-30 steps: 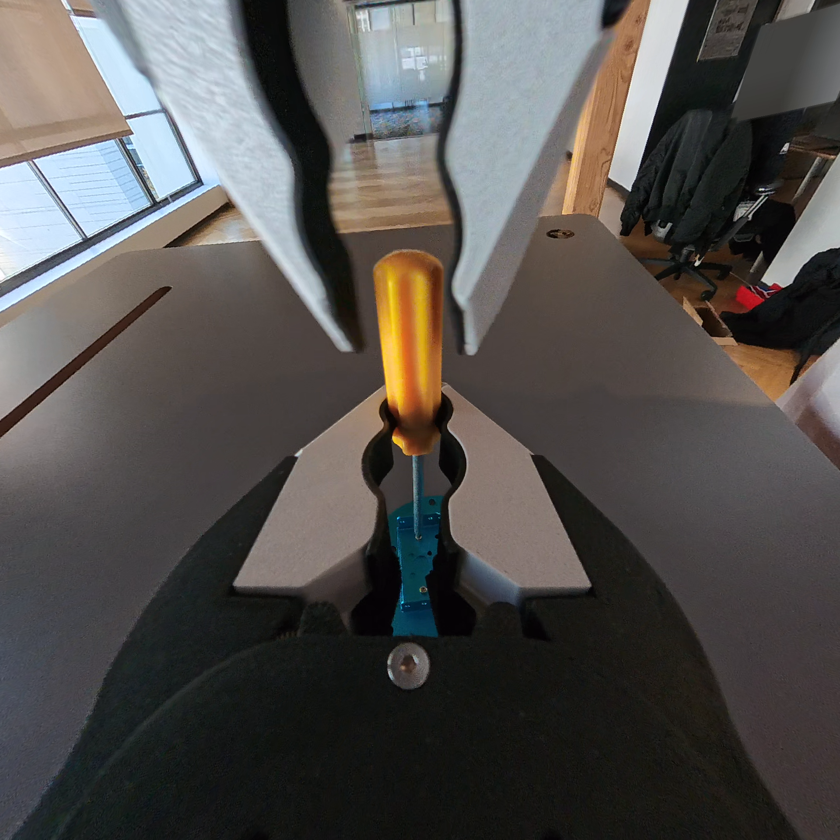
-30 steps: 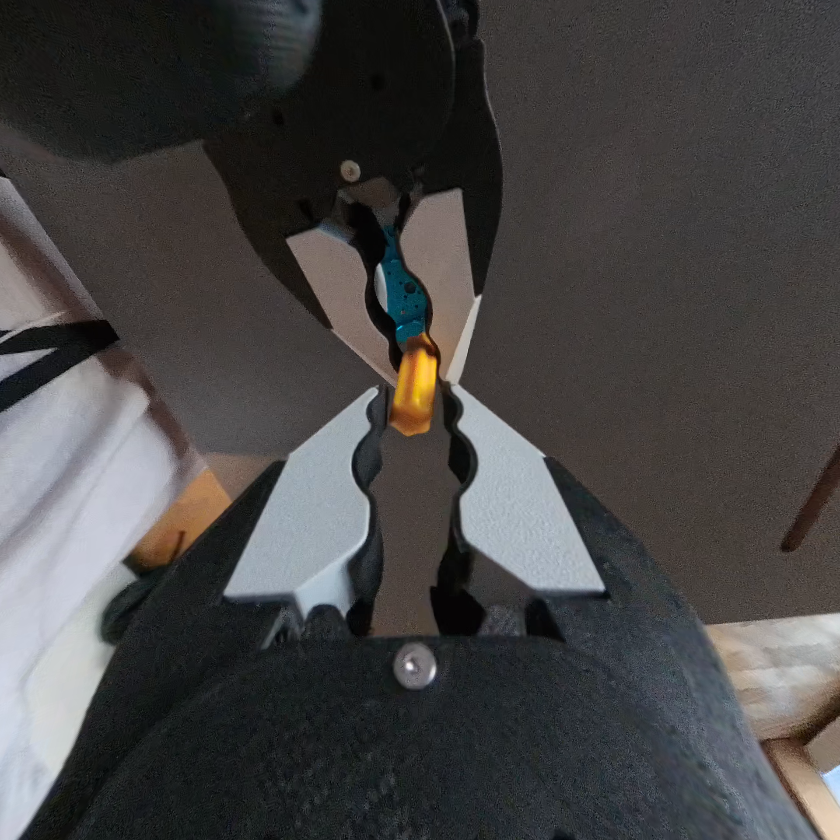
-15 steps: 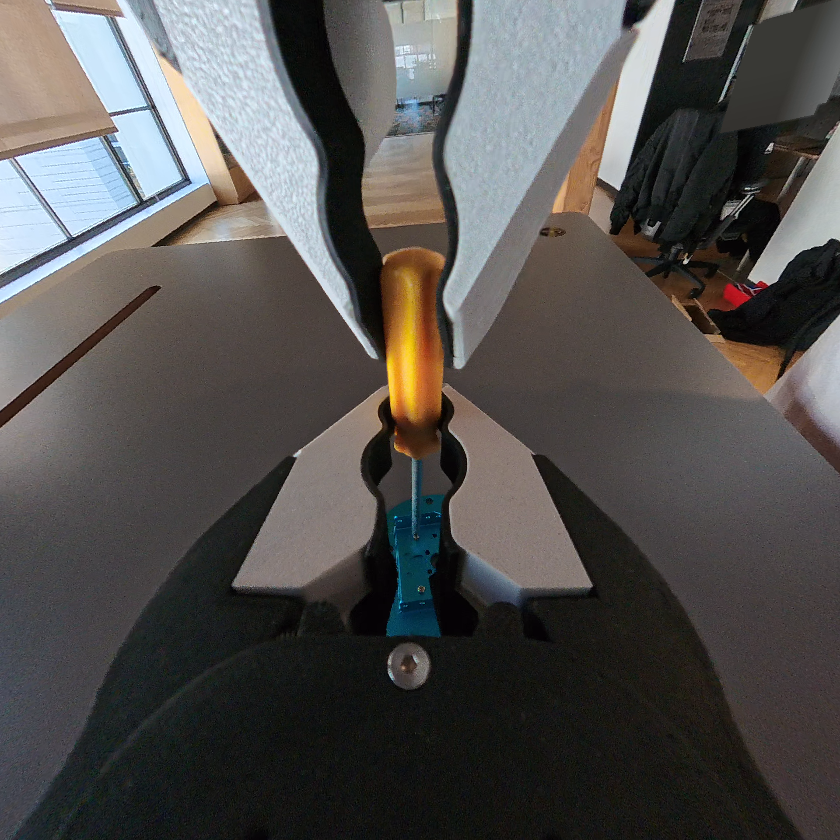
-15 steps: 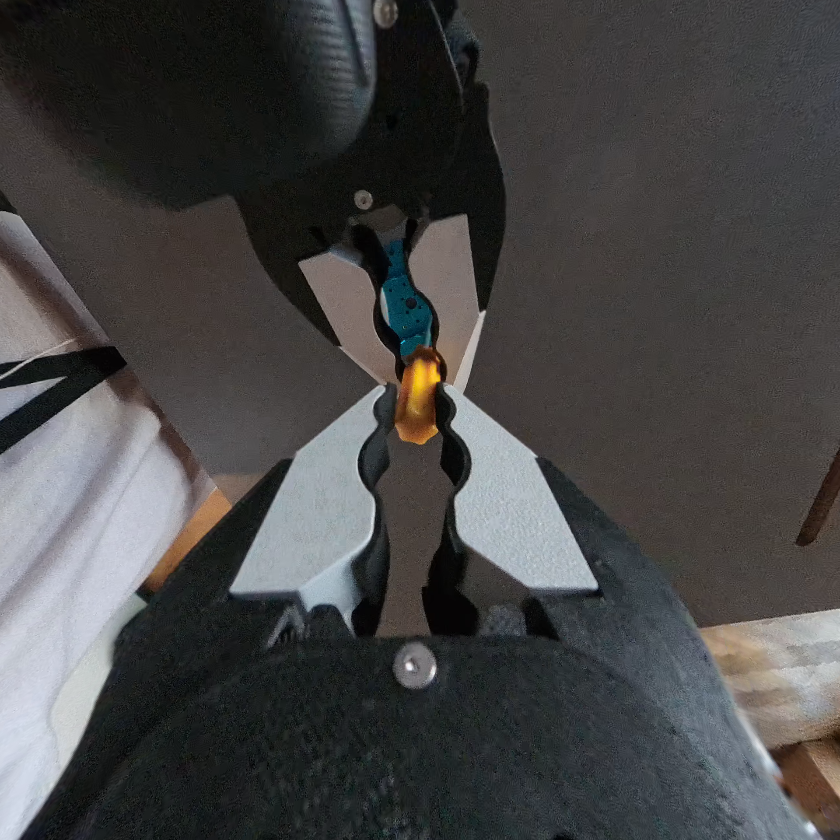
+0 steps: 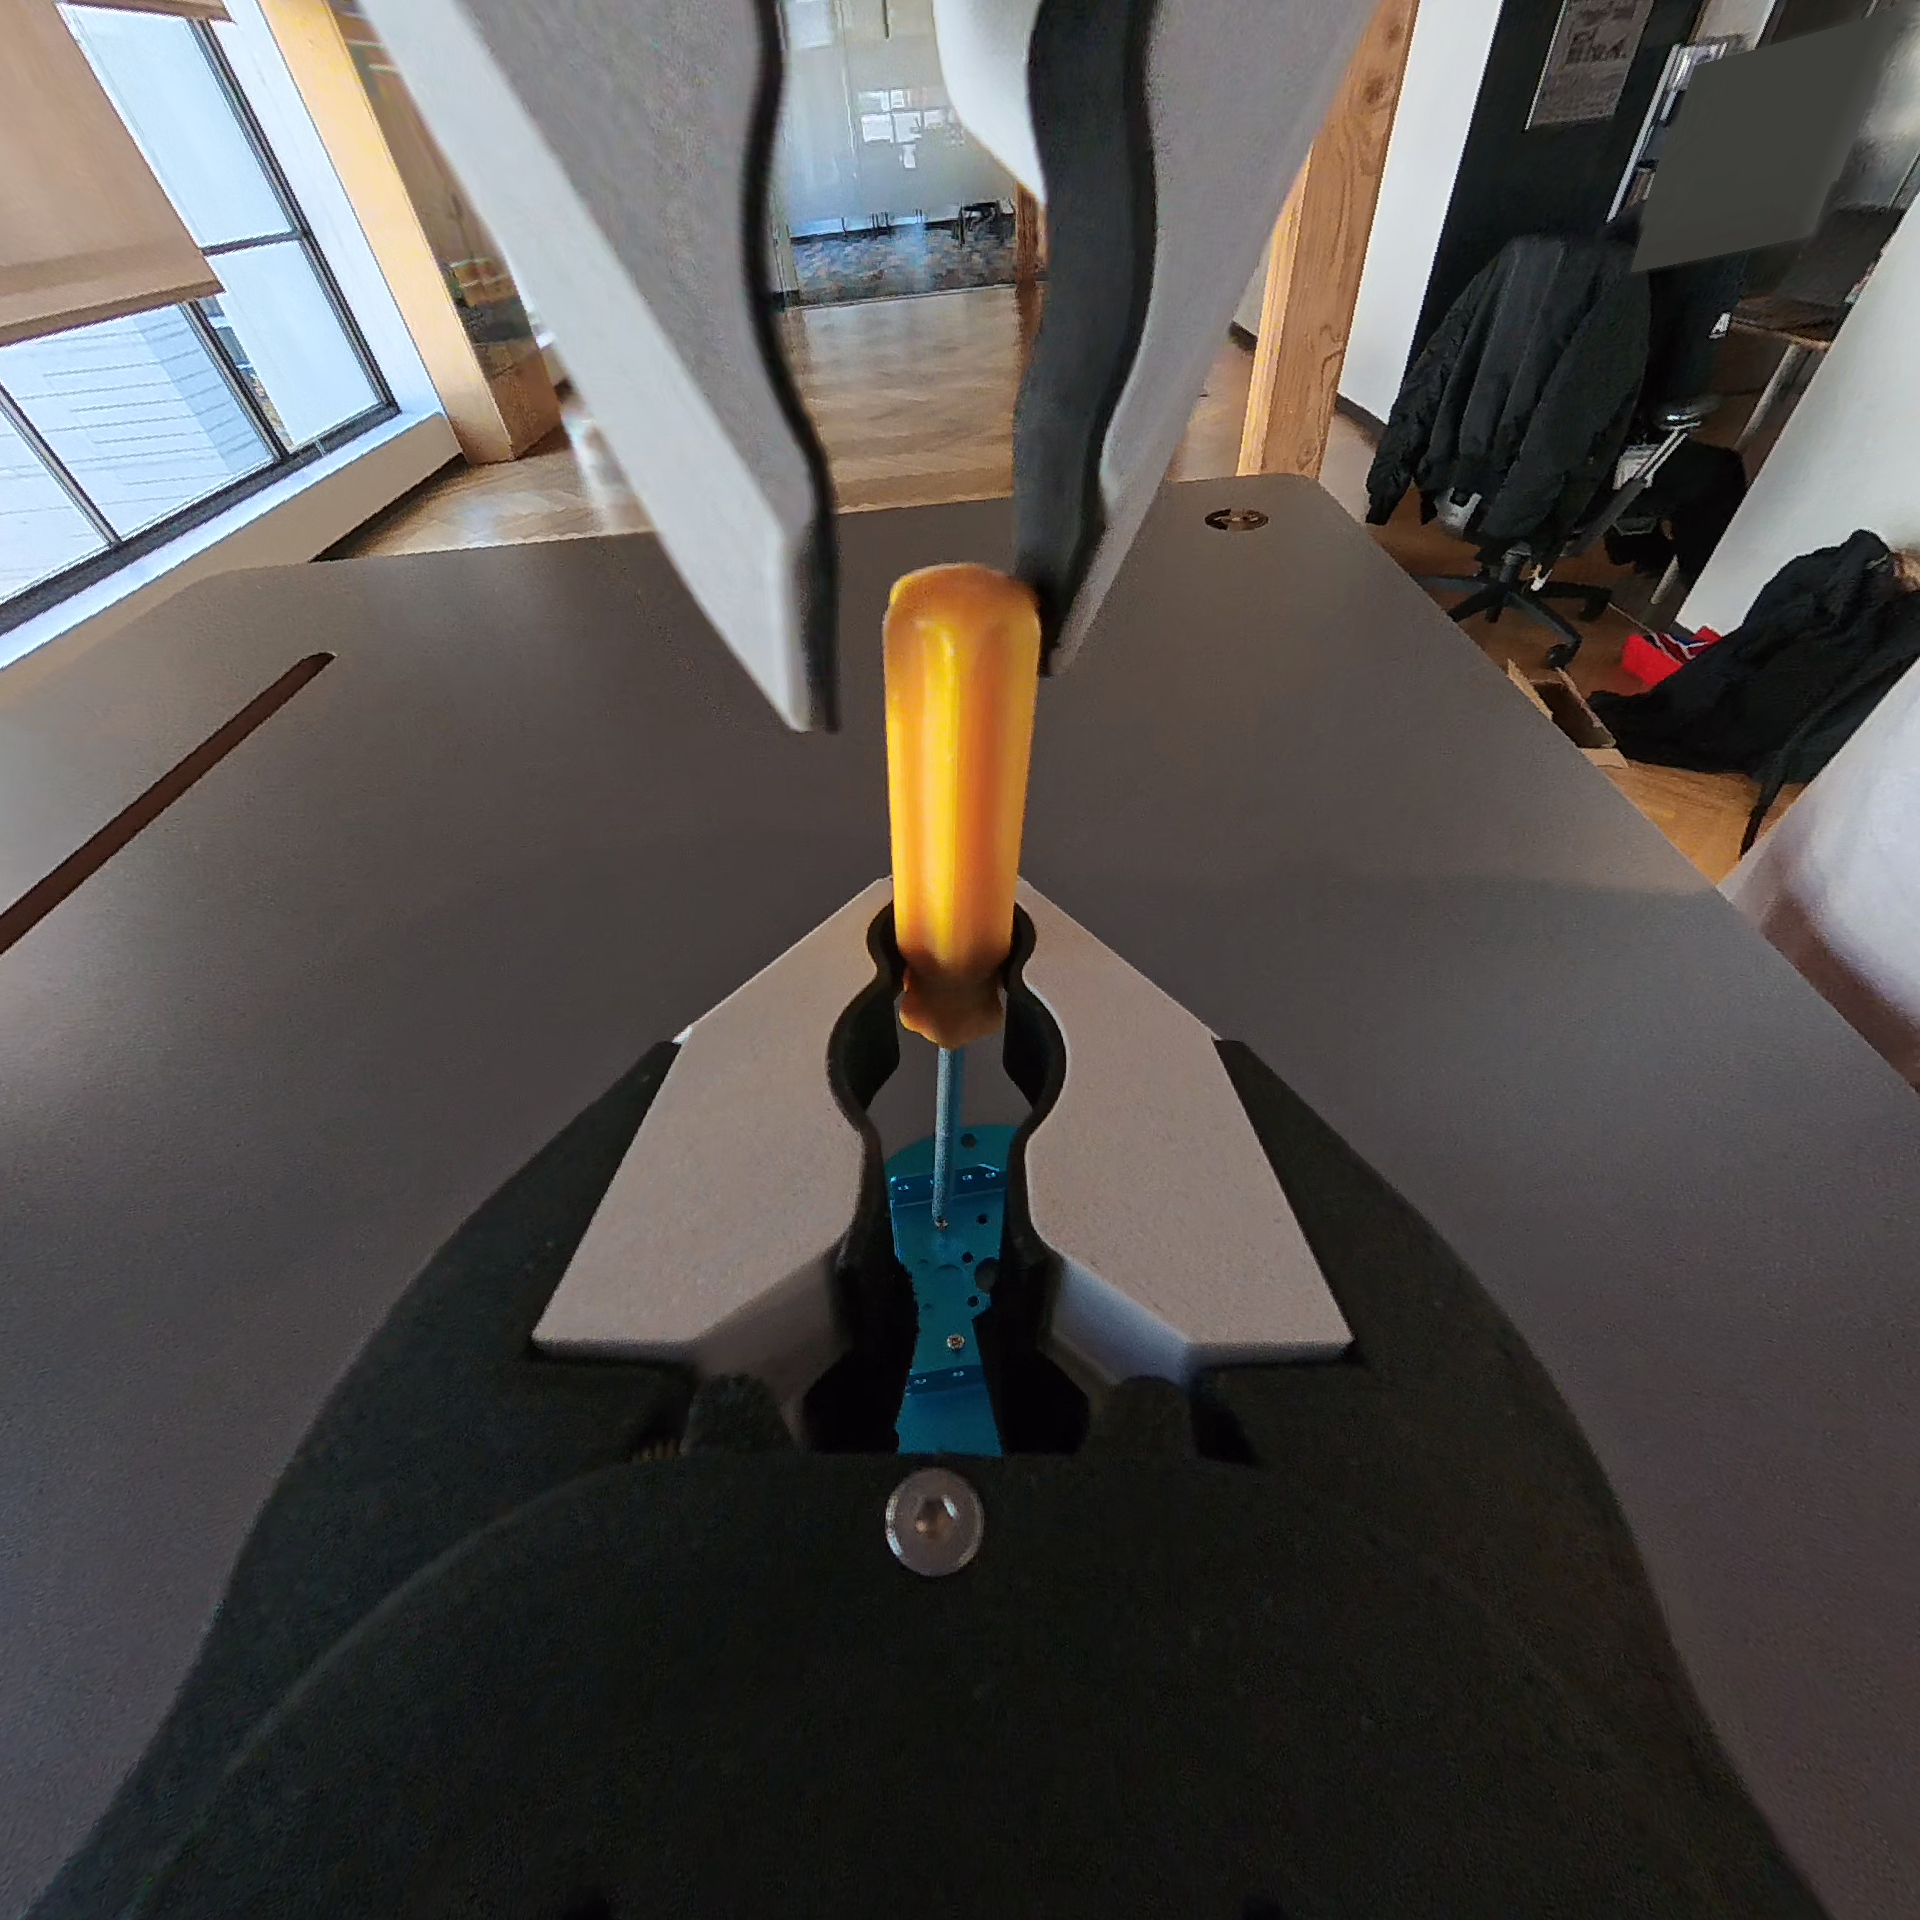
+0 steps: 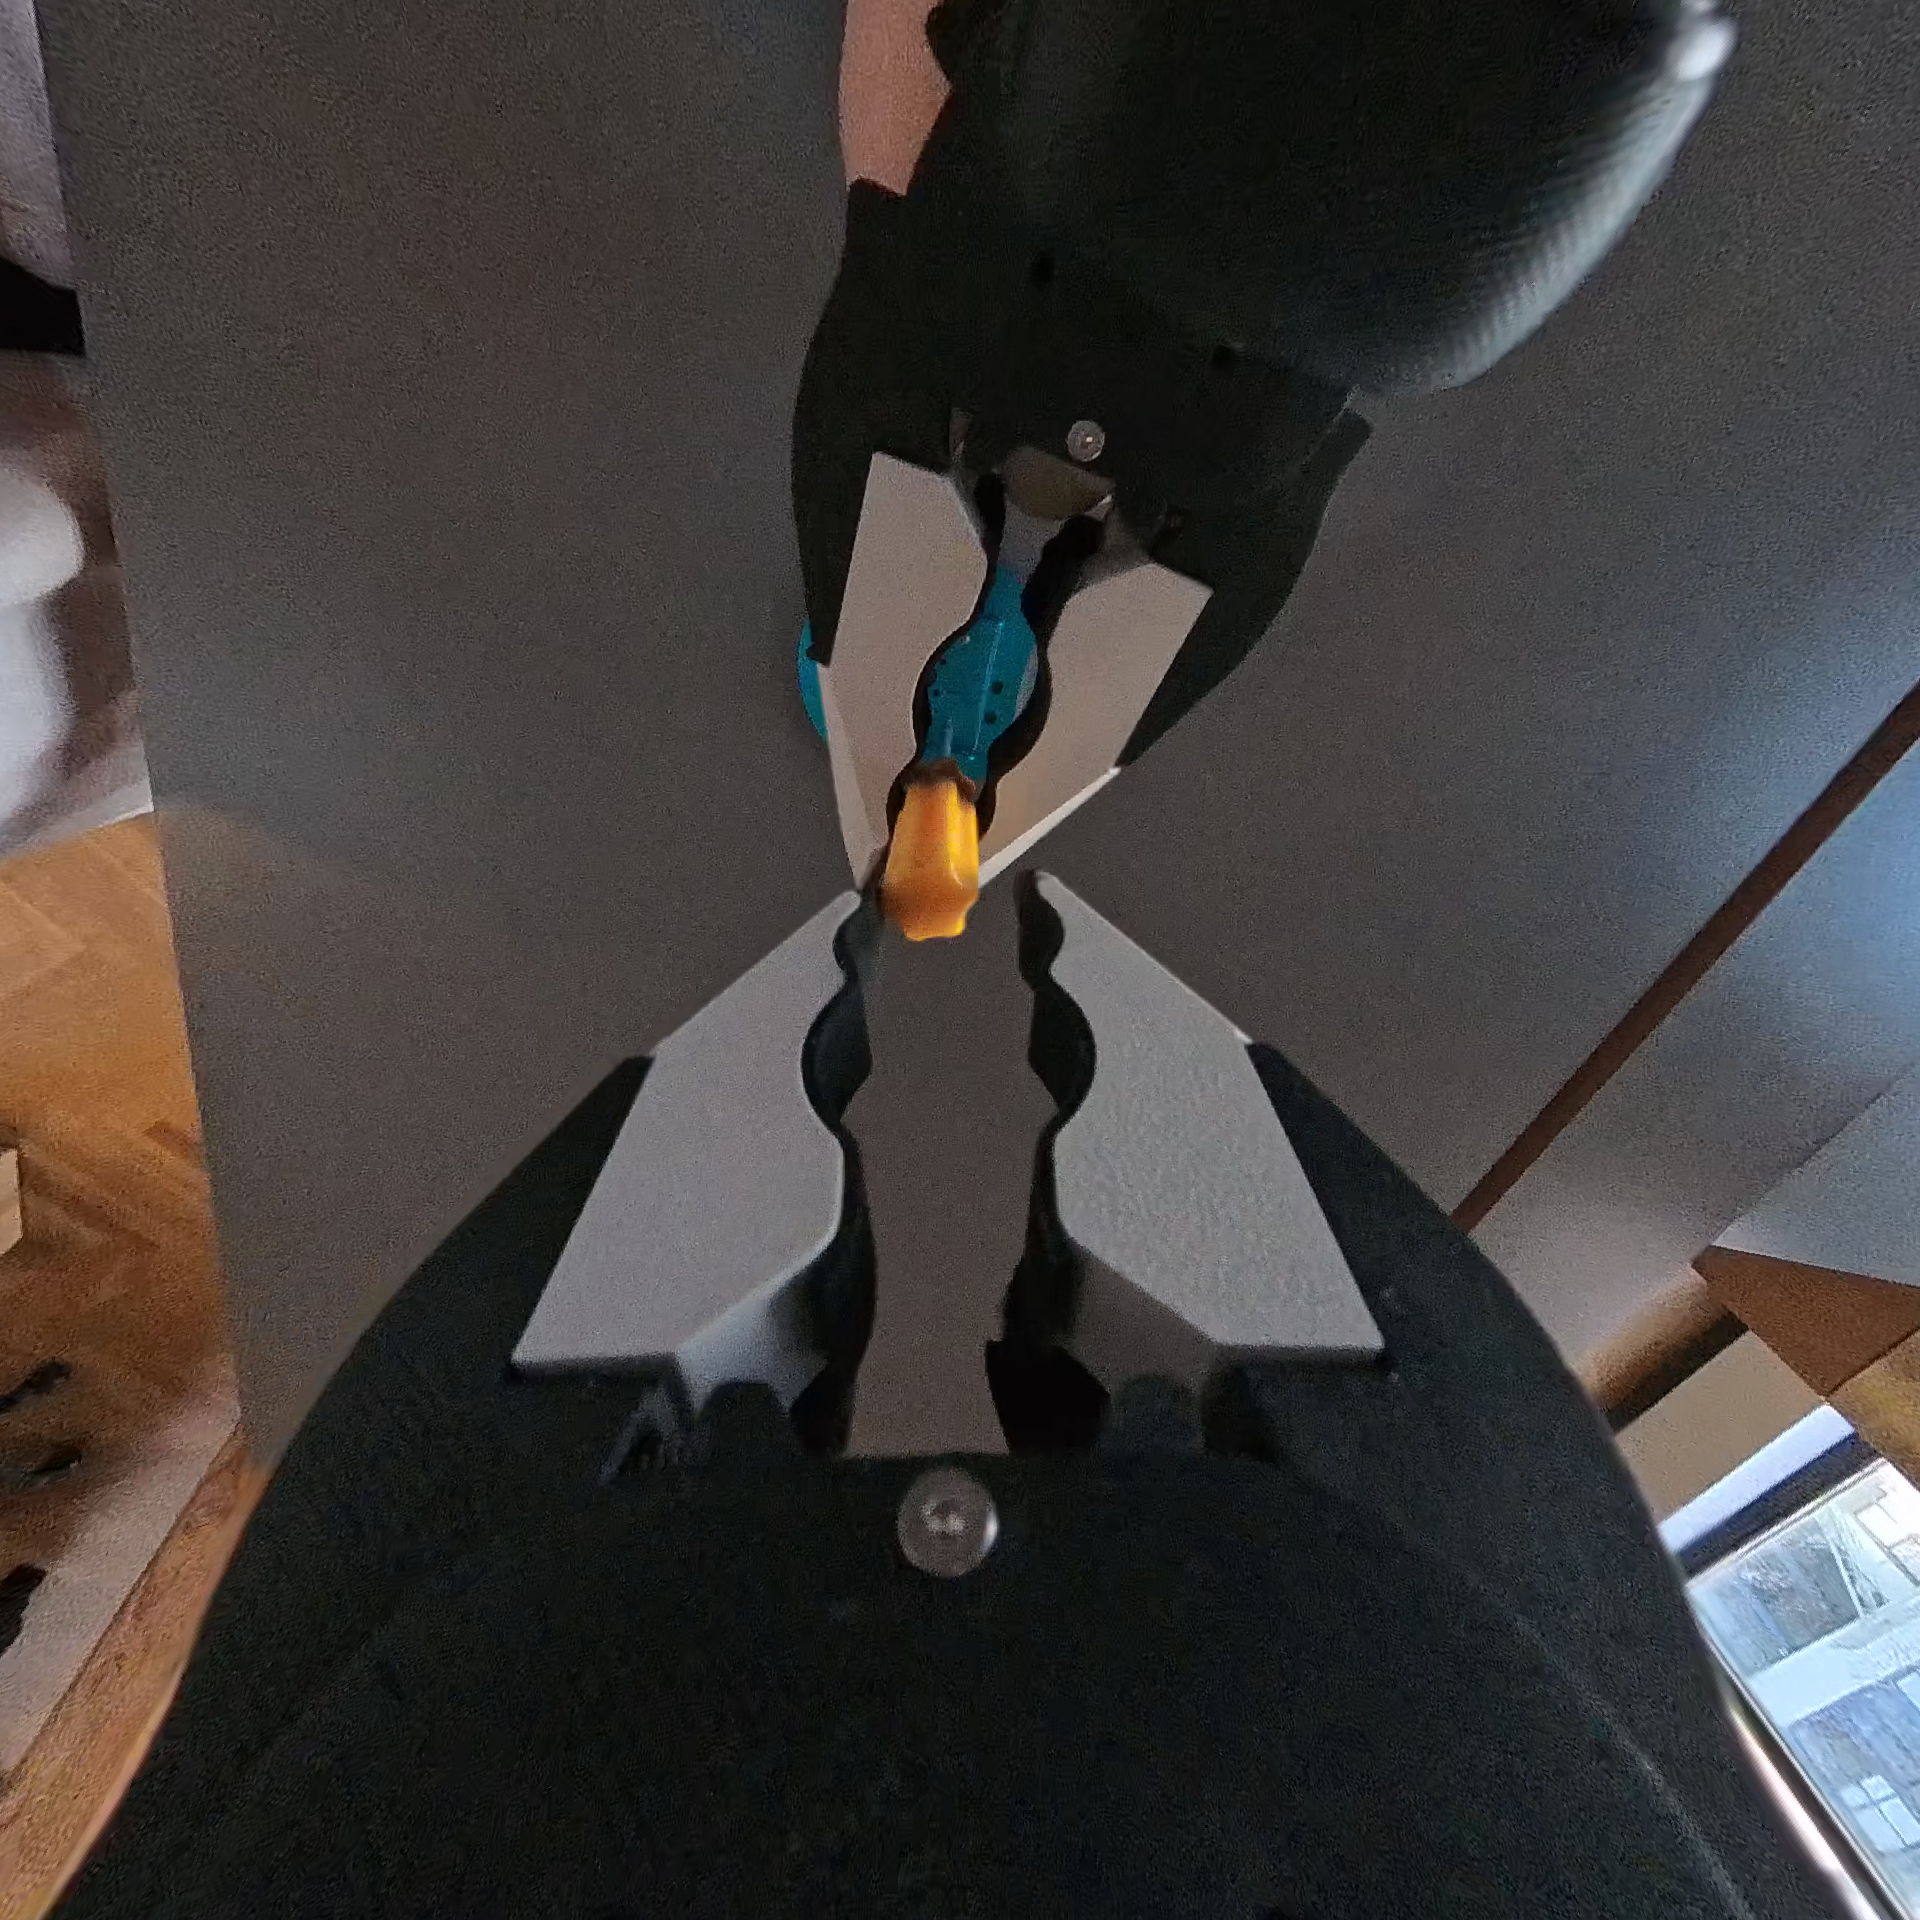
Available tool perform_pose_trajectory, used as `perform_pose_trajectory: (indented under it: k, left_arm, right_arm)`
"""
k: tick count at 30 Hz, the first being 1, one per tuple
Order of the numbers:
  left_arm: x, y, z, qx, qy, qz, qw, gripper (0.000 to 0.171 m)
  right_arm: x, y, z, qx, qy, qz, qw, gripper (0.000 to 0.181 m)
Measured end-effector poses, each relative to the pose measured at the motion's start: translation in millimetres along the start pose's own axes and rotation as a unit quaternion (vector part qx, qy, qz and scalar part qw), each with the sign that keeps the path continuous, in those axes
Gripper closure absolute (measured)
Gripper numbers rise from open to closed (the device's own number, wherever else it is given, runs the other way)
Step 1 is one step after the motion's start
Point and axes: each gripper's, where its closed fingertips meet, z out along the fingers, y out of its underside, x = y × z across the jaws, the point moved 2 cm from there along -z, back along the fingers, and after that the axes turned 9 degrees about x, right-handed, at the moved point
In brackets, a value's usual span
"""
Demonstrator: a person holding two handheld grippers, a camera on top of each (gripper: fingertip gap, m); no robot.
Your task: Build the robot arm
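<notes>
A screwdriver with an orange handle (image 5: 961, 758) stands upright, its thin shaft (image 5: 943, 1143) tipped onto a blue perforated metal part (image 5: 951, 1257). My left gripper (image 5: 956, 894) is shut on the blue part, and the foot of the handle sits between its fingertips. My right gripper (image 5: 935, 686) comes from above with its jaws apart around the handle's top; one finger touches it. In the right wrist view my right gripper (image 6: 945, 904) is open, and the handle (image 6: 930, 873) lies by its left fingertip. The left gripper (image 6: 977, 821) and the blue part (image 6: 982, 665) show beyond.
Everything is over a grey table (image 5: 416, 935) with a long slot (image 5: 166, 790) at the left and a cable hole (image 5: 1236, 516) at the far right. Beyond are a wooden pillar (image 5: 1320, 312), office chairs hung with dark jackets (image 5: 1517, 384) and windows at the left. Some 6 cm of space lies between my two pairs of fingers.
Half a second ago my right gripper was closed around the handle. It has now opened, drawn back up the handle and turned. The left gripper and the blue part have stayed put.
</notes>
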Motion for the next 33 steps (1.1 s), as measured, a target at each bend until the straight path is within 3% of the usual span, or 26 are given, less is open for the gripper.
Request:
perform_pose_trajectory:
  k: [4,7,10,11,13,17,20,23,25,27,33]
  left_arm:
    - [0,0,-1,-0.003,0.002,-0.001,1.0,0.159]
    - [-2,3,1,-0.014,-0.011,0.008,1.0,0.161]
    - [-1,5,2,-0.021,-0.012,0.025,0.999,0.162]
    - [1,5,2,-0.023,-0.006,0.027,0.999,0.162]
    - [2,6,2,-0.025,-0.006,0.031,0.999,0.163]
    - [1,6,1,-0.02,-0.001,0.02,1.0,0.162]
    - [0,6,0,-0.019,-0.002,0.016,1.0,0.162]
    - [-1,6,1,-0.019,-0.003,0.01,1.0,0.163]
    - [-4,7,1,-0.027,-0.017,0.014,0.999,0.162]
    - [-6,8,1,-0.029,-0.025,0.021,0.999,0.162]
    - [-8,5,-1,-0.022,-0.036,0.017,0.999,0.151]
  right_arm:
    - [-3,-3,2,-0.001,-0.014,0.027,1.0,0.164]
    - [0,-2,2,-0.009,-0.01,0.134,0.991,0.163]
    - [-4,-1,3,-0.016,-0.014,0.34,0.94,0.162]
    - [-7,-2,4,-0.013,-0.027,0.369,0.929,0.162]
    - [-8,-1,4,-0.006,-0.034,0.342,0.939,0.162]
    - [-6,0,5,-0.007,-0.008,0.154,0.988,0.156]
    - [-5,-2,7,-0.009,0.014,0.096,0.995,0.165]
    - [-4,0,7,-0.02,0.015,0.174,0.985,0.164]
    - [-2,2,6,-0.027,0.017,0.301,0.953,0.164]
    - [-2,4,6,-0.017,0.012,0.372,0.928,0.163]
    - [-4,10,5,0.003,0.005,0.377,0.926,0.163]
